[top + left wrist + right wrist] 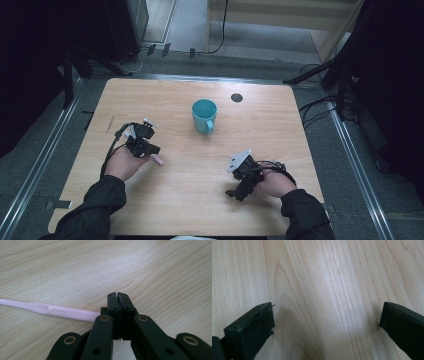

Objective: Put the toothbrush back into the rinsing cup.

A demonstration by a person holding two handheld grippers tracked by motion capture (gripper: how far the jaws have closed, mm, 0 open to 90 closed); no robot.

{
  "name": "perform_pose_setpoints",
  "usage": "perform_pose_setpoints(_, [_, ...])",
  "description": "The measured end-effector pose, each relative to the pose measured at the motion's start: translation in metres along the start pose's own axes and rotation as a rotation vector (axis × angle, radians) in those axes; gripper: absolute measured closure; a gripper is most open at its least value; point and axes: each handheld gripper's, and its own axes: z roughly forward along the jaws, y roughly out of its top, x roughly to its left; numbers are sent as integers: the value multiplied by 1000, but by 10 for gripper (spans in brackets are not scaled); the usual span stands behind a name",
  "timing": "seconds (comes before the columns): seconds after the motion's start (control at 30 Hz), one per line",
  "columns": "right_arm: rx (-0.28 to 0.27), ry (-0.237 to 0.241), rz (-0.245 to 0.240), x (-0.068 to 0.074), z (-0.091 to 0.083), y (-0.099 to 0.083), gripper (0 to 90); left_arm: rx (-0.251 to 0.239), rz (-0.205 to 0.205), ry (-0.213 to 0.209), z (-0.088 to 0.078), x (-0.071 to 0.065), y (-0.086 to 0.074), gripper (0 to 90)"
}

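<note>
Left gripper held low over the table, jaws pressed together at the tips and clamped on the pink toothbrush handle end, brush laid flat leftward, right gripper jaws wide apart, teal cup beyond.

Pale pink toothbrush, teal mug, light wood-grain table

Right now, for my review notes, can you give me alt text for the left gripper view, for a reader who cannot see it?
The left gripper, its two black jaws shut together, clamps the ribbed end of a pale pink toothbrush. The handle runs off to the left, lying flat on the light wooden table.
</note>
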Motion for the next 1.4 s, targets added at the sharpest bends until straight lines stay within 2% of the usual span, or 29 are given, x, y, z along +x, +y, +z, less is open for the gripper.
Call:
perform_pose_setpoints(0.2, [-2,2,-1,0,0,0,0,14,-9,5,5,2,-2,896])
perform_pose_setpoints(0.63, [0,4,-4,0,0,0,0,37,2,18,11,2,-4,896])
perform_pose_setpoints(0.8, [-1,9,-6,0,0,0,0,37,-9,18,13,4,-4,895])
perform_pose_setpoints(1.07, [3,14,-15,-1,0,0,0,47,-13,20,9,9,-10,895])
perform_pose_setpoints(1.4, [10,13,-22,-3,1,4,0,59,-38,29,1,12,-24,895])
